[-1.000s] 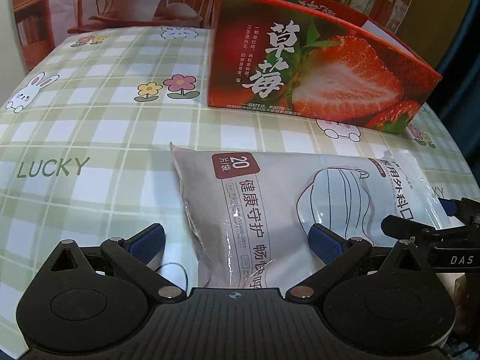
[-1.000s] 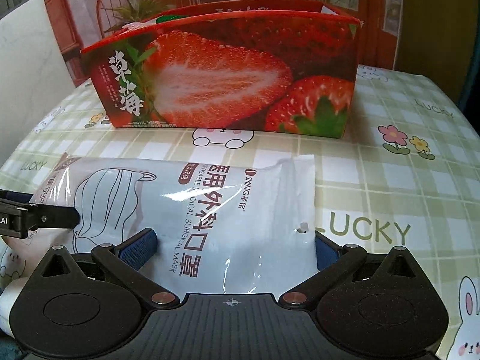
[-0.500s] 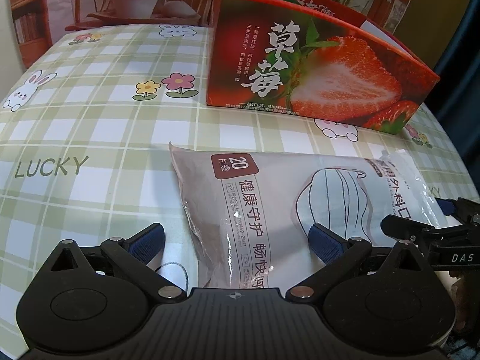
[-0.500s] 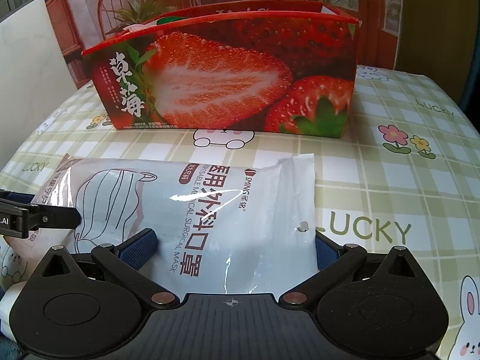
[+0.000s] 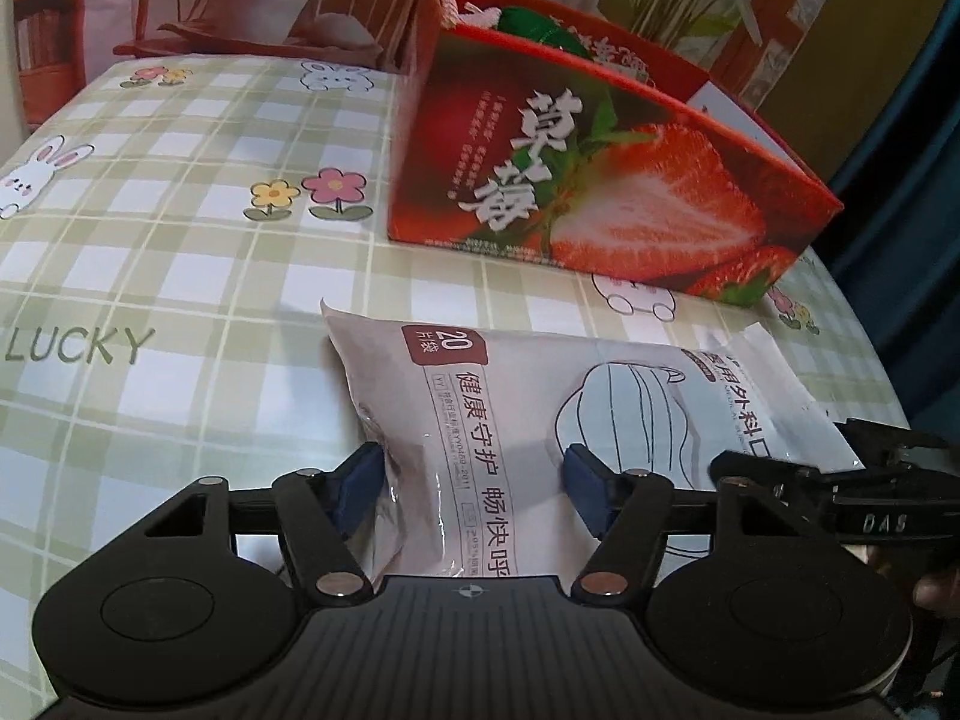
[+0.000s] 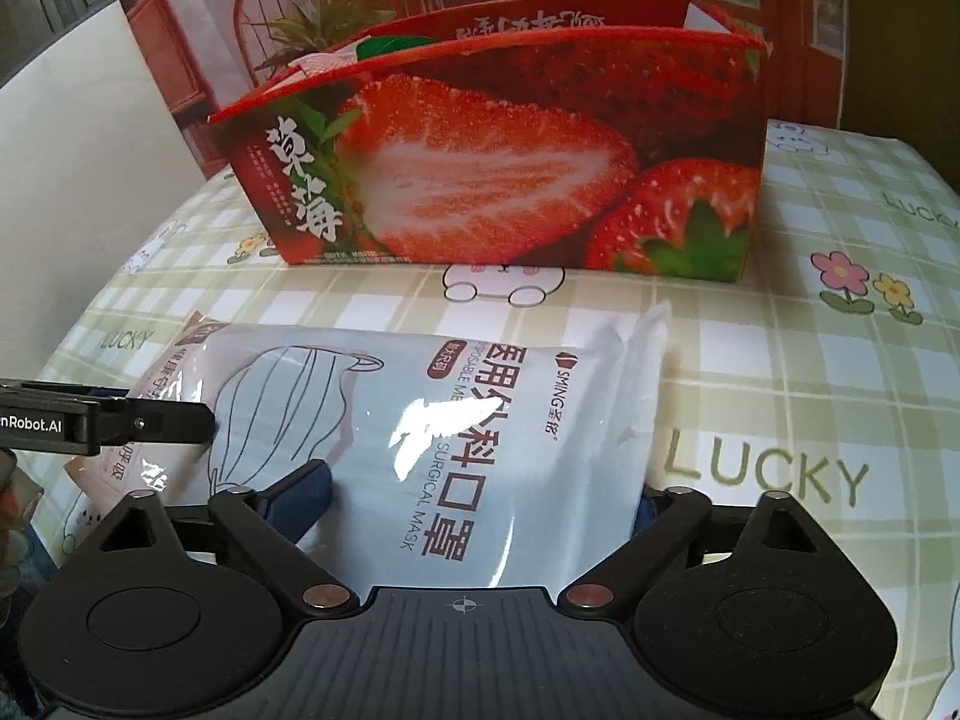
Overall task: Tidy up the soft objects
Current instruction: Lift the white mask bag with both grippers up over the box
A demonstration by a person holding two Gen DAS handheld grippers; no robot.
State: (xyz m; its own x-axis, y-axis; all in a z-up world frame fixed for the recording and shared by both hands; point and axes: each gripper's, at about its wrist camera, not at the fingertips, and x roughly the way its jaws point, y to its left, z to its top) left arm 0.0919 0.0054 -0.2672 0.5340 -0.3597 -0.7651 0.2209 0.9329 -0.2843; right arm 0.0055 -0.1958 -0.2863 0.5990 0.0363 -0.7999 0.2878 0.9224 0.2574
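Both sets of fingers are closing in on the same pack of face masks [image 5: 540, 420], one set at each end of it. On my left gripper [image 5: 474, 483] the blue pads straddle the end of the pack printed with the brown "20" label; the left pad [image 5: 360, 483] sits right against the crinkled edge of the plastic and the other pad [image 5: 585, 489] rests on the printed face of the pack, so the pack lies between them while they narrow. Whether they already squeeze it I cannot tell for certain.

On my right gripper [image 6: 480, 507] the fingers are also narrowing, with the opposite end of the pack [image 6: 480, 420] between them. One blue pad [image 6: 303, 501] lies at the drawing of a mask, and the other pad is mostly hidden behind the white end of the pack, so I cannot tell if it touches.

The pack lies flat on the surface [image 5: 180, 276], which is covered with a green checked cloth showing rabbits, flowers and the word LUCKY. Just behind the pack stands an open red box [image 5: 600, 192] printed with strawberries. Something green and something pale show over its rim [image 5: 540, 30]. Each gripper shows at the edge of the other's view.
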